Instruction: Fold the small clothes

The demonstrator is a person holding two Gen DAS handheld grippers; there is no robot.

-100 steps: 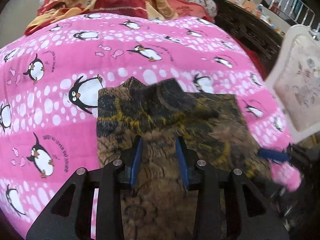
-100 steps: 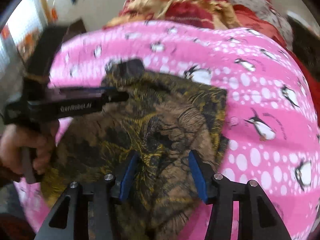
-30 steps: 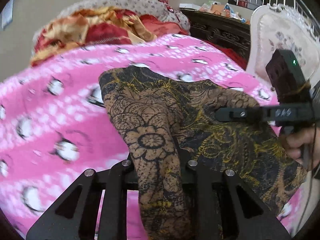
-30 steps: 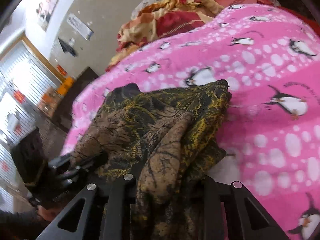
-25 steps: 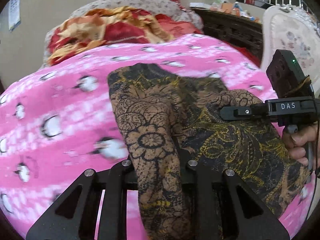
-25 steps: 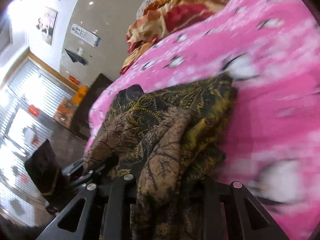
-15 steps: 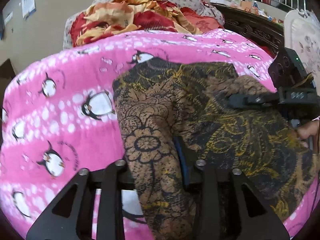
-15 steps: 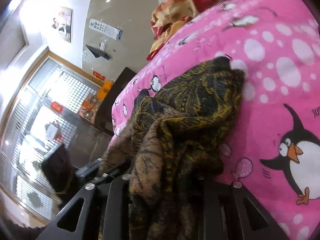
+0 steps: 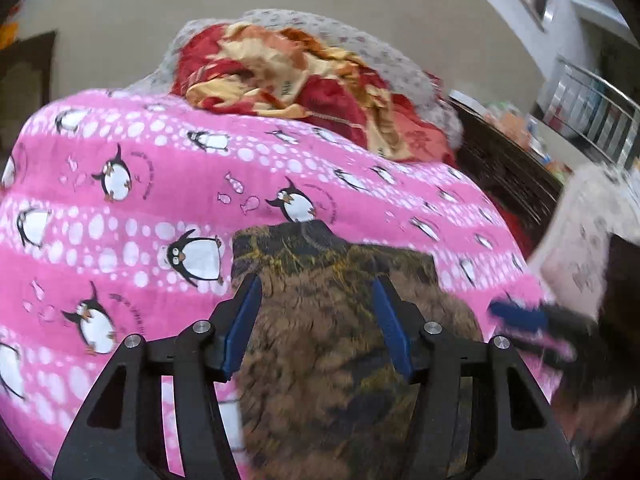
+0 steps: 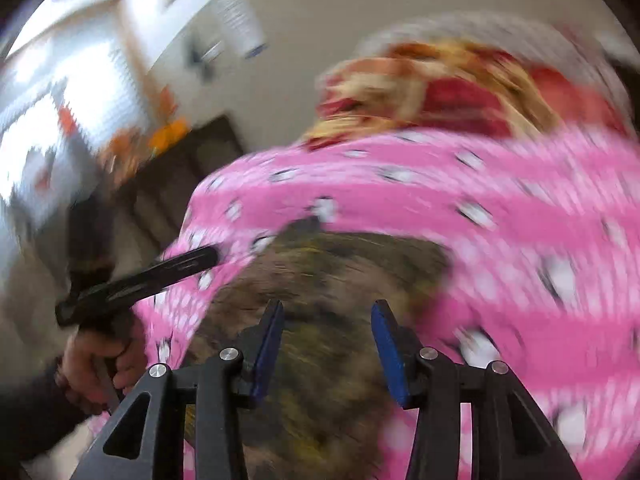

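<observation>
The brown-and-gold patterned garment lies folded on the pink penguin blanket, toward its near edge. The left gripper and right gripper both hover spread apart above it, grasping nothing. With nothing pinning it, the soft top layer could spring back open, or a low finger could snag it.

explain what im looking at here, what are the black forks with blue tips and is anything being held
Those forks are hand-held grippers, one in each of a person's hands, each with a camera looking along its blue-padded jaws. One picture is from the left gripper, the other from the right gripper. Below both lies a brown and yellow patterned garment on a pink penguin blanket, with a red and orange quilt behind. Both sets of jaws stand open, so nothing is held. The right view is motion-blurred and also shows the person's left hand.
</observation>
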